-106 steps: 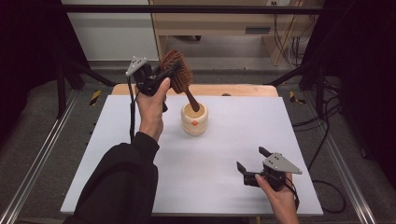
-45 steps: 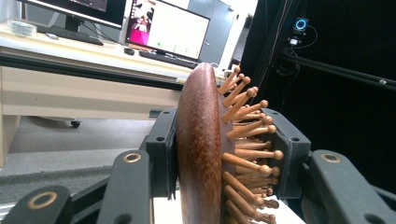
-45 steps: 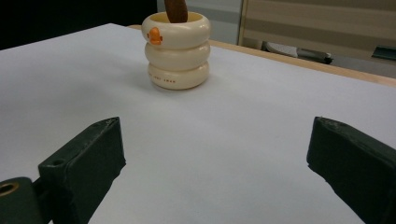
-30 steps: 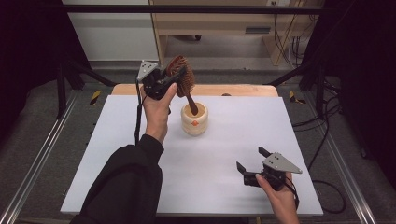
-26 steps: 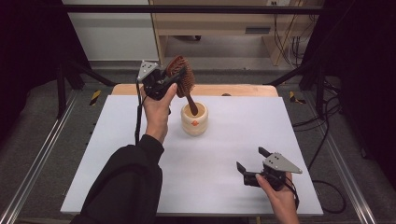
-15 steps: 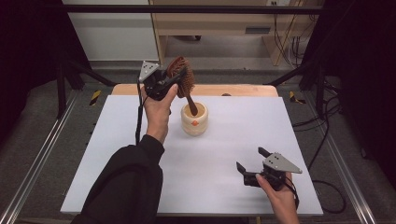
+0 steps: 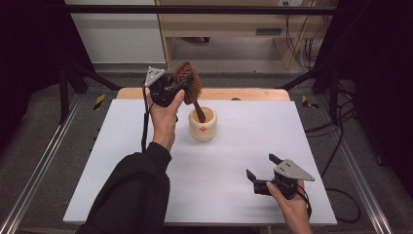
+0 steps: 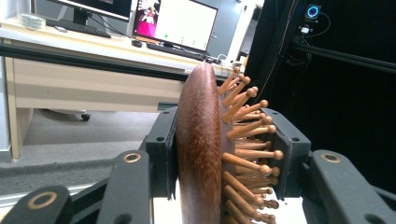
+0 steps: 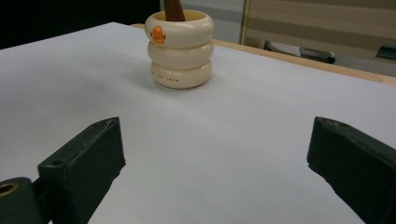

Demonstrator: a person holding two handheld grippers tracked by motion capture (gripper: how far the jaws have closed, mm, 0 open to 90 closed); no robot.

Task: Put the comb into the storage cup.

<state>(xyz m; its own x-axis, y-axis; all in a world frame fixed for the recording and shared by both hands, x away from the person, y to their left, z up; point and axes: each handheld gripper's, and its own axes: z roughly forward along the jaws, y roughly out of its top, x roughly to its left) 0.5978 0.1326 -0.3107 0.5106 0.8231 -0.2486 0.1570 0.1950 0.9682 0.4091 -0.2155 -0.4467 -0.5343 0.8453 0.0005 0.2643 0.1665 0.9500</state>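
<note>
On a white table (image 7: 146,185), the left gripper (image 7: 171,88) clamps the head of a wooden hairbrush (image 7: 187,83) above a cream ringed holder (image 7: 202,124), the brush handle dipping inside it, while the right gripper (image 7: 263,175) rests near the front edge, jaws spread wide and holding nothing

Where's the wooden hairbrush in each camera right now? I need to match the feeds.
High view: hairbrush upper centre, head clamped in the left tool, handle angled down into the cream cup.
Left gripper view: brush head centre frame, edge-on between the jaws, pins pointing right.
Right gripper view: its handle at top centre, rising from the cup.
Shared landmark: the cream cup.
</note>
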